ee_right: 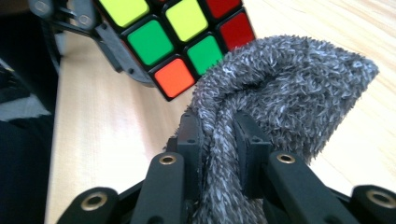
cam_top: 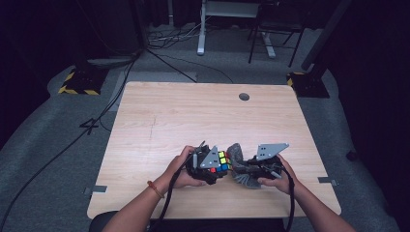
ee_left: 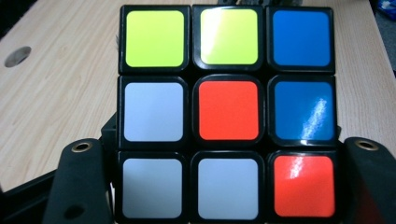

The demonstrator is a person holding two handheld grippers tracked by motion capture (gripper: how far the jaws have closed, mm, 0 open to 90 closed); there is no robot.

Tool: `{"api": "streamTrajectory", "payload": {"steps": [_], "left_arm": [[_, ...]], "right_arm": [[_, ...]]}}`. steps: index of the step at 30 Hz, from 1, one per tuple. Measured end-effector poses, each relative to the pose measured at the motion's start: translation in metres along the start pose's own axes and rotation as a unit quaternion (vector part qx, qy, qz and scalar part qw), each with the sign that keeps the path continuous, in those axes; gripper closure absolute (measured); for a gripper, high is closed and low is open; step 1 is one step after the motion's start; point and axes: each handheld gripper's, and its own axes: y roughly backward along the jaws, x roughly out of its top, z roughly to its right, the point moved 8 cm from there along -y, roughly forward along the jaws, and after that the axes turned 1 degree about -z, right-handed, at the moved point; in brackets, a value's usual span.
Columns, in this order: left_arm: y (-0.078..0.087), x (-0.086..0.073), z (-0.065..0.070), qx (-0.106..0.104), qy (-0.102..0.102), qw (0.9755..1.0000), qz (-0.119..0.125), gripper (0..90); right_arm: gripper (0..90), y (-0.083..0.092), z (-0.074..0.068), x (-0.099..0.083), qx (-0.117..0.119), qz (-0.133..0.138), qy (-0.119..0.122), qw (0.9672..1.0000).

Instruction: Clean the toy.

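Note:
A scrambled puzzle cube is held above the near part of the wooden table by my left gripper, which is shut on it. In the left gripper view the cube has yellow, blue, white and red stickers facing the camera, with a black jaw on either side of its lower row. My right gripper is shut on a folded grey fuzzy cloth, whose top rests against the cube. From above, the cloth sits just right of the cube, with the right gripper behind it.
A round cable hole sits near the table's far edge. Cables trail from both grippers toward the near edge. Beyond the table, on the grey floor, are desk legs, a chair frame and stand bases with striped tape.

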Motion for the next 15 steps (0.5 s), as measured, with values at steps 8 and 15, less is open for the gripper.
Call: {"api": "streamTrajectory", "payload": {"steps": [8, 15], "left_arm": [[-0.004, -0.005, 0.000, -0.001, -0.002, 0.9999, -0.010, 32.8], [-0.013, -0.010, 0.003, -0.001, -0.006, 0.9993, -0.036, 33.0]], "right_arm": [[75.4, 0.014, -0.010, 0.013, 0.014, 0.042, 0.025, 0.9987], [75.5, 0.027, -0.014, 0.025, 0.027, 0.079, 0.024, 0.9962]]}}
